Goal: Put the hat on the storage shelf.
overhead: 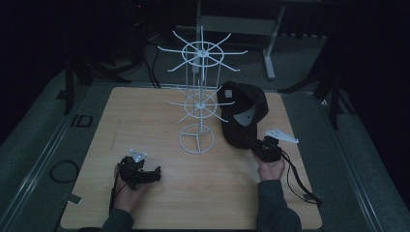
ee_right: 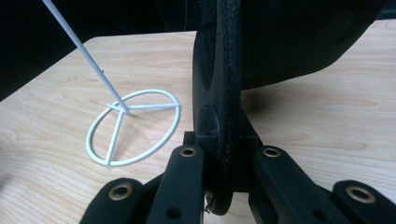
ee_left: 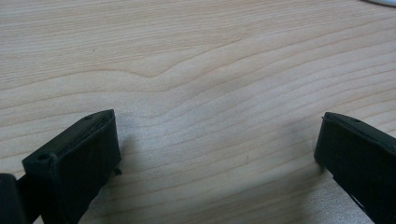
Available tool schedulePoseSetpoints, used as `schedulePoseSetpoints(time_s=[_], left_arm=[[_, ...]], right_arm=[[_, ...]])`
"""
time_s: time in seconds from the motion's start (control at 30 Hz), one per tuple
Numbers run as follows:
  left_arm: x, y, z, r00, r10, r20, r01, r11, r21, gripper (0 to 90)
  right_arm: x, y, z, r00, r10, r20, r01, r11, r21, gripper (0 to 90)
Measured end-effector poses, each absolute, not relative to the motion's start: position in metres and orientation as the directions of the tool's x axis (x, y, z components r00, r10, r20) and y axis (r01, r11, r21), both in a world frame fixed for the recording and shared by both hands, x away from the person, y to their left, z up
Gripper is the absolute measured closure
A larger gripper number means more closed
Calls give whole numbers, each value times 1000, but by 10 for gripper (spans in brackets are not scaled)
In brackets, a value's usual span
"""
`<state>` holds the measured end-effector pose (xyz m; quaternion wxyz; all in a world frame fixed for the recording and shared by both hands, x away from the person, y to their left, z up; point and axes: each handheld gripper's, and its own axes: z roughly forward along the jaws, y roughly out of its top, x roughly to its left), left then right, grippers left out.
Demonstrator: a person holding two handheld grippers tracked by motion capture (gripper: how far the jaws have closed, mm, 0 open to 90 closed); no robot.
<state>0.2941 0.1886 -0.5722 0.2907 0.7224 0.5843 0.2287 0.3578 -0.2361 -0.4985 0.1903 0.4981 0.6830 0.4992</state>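
A black cap (overhead: 243,112) hangs tilted over the table's right half, its inside and a pale label facing up. My right gripper (overhead: 252,143) is shut on the cap's brim (ee_right: 229,70), which runs edge-on between the jaws of my right gripper (ee_right: 224,144). A white wire rack (overhead: 197,96) with two tiers of hooks stands at the table's middle, and the cap's left edge is close to its lower hooks. My left gripper (overhead: 155,175) rests near the front left. In its own view, my left gripper (ee_left: 217,137) is open over bare wood.
The rack's round base (ee_right: 135,126) lies just left of my right gripper. A cable (overhead: 297,181) trails from that gripper toward the table's front right corner. A metal desk frame (overhead: 268,29) stands behind the table (overhead: 145,116).
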Motion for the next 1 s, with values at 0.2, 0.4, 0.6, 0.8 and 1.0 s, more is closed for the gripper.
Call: schedulePoseSetpoints(time_s=[0.2,0.4,0.6,0.8,1.0], left_arm=[[294,188,-572,212,977,-11,711,-147,687,1],[294,188,-572,212,977,-11,712,-147,687,1],[294,188,-572,212,977,-11,712,-147,687,1],[294,189,-572,213,977,-10,711,-148,687,1],[294,188,-572,212,977,-9,710,-147,688,1]], right_arm=[[356,-237,-492,-433,874,221,473,11,881,860],[354,-240,-486,-428,879,210,459,12,888,860],[351,-244,-482,-424,883,202,447,10,894,860],[348,-243,-476,-428,884,188,431,17,902,860],[347,-241,-470,-437,884,167,414,32,910,860]])
